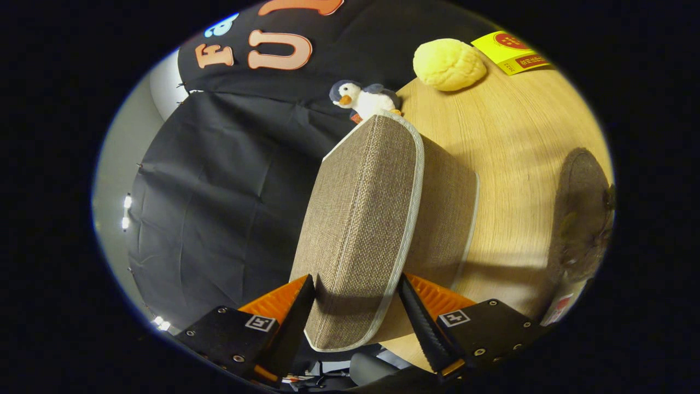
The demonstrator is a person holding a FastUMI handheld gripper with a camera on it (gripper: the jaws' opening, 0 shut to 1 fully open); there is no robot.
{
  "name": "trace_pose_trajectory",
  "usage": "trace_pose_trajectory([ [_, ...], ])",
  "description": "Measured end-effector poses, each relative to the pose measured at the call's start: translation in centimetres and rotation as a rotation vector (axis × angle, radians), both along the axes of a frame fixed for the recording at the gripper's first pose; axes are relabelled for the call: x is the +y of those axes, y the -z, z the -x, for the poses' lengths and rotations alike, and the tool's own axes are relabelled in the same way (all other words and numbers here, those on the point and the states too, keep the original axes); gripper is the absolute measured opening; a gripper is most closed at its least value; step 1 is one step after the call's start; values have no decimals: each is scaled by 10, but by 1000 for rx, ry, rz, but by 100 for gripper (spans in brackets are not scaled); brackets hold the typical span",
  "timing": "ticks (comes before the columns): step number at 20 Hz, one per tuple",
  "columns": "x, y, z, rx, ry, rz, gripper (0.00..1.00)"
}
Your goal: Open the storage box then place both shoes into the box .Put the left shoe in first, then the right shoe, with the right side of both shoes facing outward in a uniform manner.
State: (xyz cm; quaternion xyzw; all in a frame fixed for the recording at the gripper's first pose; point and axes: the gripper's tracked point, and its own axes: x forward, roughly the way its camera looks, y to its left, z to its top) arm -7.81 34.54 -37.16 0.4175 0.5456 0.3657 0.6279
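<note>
Gripper view: the gripper [356, 298] is seen rolled hard over, so the wooden table [508, 158] stands as a slope beyond and beside the fingers instead of lying flat.

The storage box [377, 219], brown woven fabric with pale piping along the edges, is caught between the fingers. Each finger [416, 317] is set against an opposite face of the fabric panel at its near end, so the jaws are clamped on the box, spread only as far as the panel's thickness. Whether the panel held is the lid or a side wall cannot be told. The box interior is hidden, so open or closed cannot be judged either. A second fabric face is seen behind the held panel, towards the table.

Beyond the box, a small penguin plush [362, 98] is partly hidden by the box's far corner. A yellow round plush [448, 64] lies on the table further out, with a yellow card [511, 52] just beside it, cut off at the rim.

A dark brown fuzzy object [582, 213] is seen on the table, well apart from the box. It is distorted, and it cannot be confirmed as a shoe.
</note>
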Motion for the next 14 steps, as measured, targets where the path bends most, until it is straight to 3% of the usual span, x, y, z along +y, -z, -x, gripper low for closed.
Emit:
trace_pose_trajectory([
  [5, -4, -7, -3, 45, 20, -35, 76],
  [10, -17, -47, -19, 38, 84, -98, 67],
  [14, -21, -76, -31, -10, 129, -115, 47],
])
